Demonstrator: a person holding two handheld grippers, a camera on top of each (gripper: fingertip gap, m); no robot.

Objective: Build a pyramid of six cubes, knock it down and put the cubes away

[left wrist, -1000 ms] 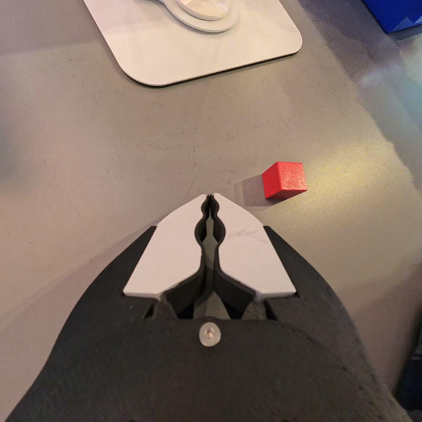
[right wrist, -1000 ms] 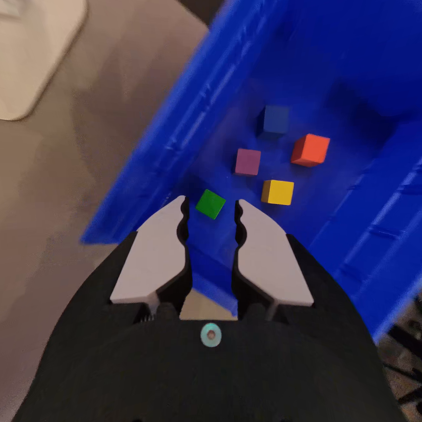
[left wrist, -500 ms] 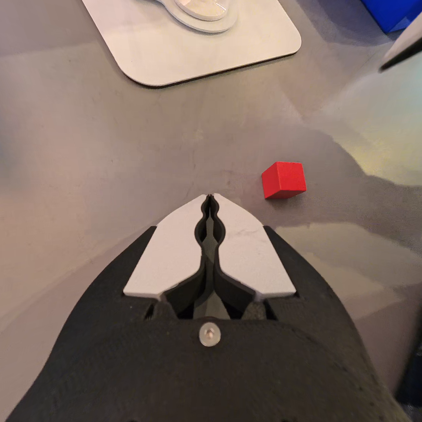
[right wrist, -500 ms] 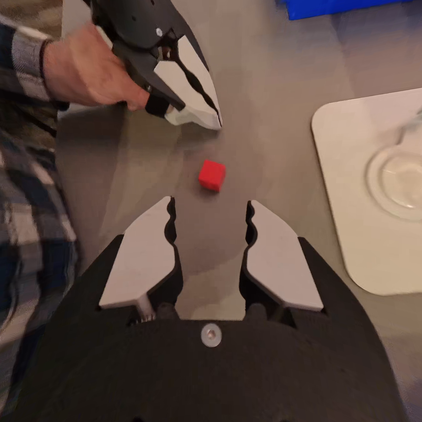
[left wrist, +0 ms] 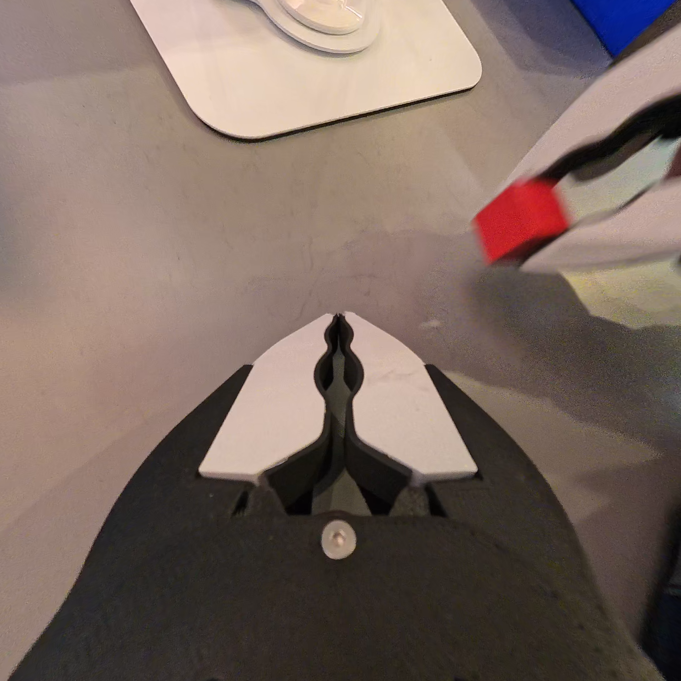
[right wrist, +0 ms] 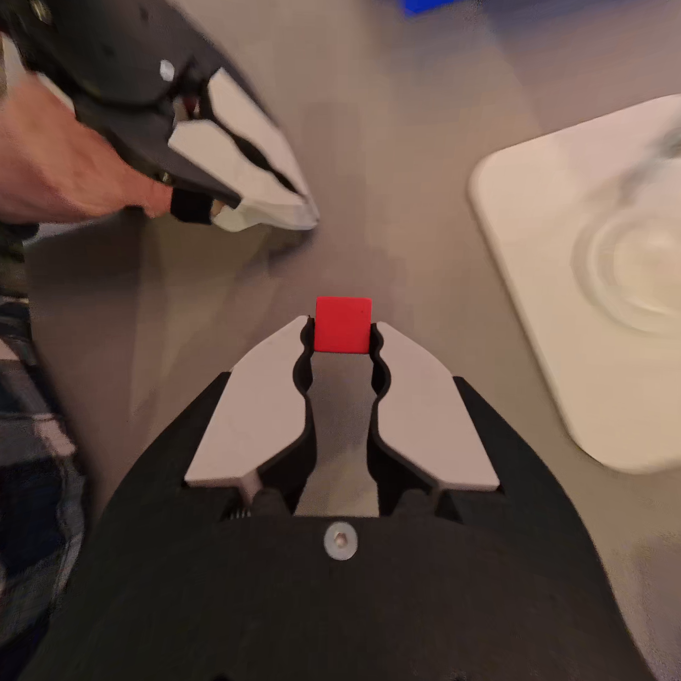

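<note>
My right gripper (right wrist: 342,324) is shut on a red cube (right wrist: 342,326); both pads press its sides at the fingertips, over the grey table (right wrist: 387,166). The same cube (left wrist: 521,223) shows at the right of the left wrist view, blurred, between the right gripper's fingers (left wrist: 608,236). My left gripper (left wrist: 339,316) is shut and empty, low over the table (left wrist: 184,239). It also shows in the right wrist view (right wrist: 309,217), at the upper left, held by a hand (right wrist: 62,173).
A white board (left wrist: 294,73) with a clear round dish lies at the far side; it is at the right in the right wrist view (right wrist: 571,294). A blue bin corner (left wrist: 626,22) is at the far right. A plaid sleeve (right wrist: 22,442) is at the left. One gripper's finger ends stand about 10 cm off the other's.
The right gripper left the blue bin, swung over to the red cube on the table and closed on it. The left gripper stayed shut and still.
</note>
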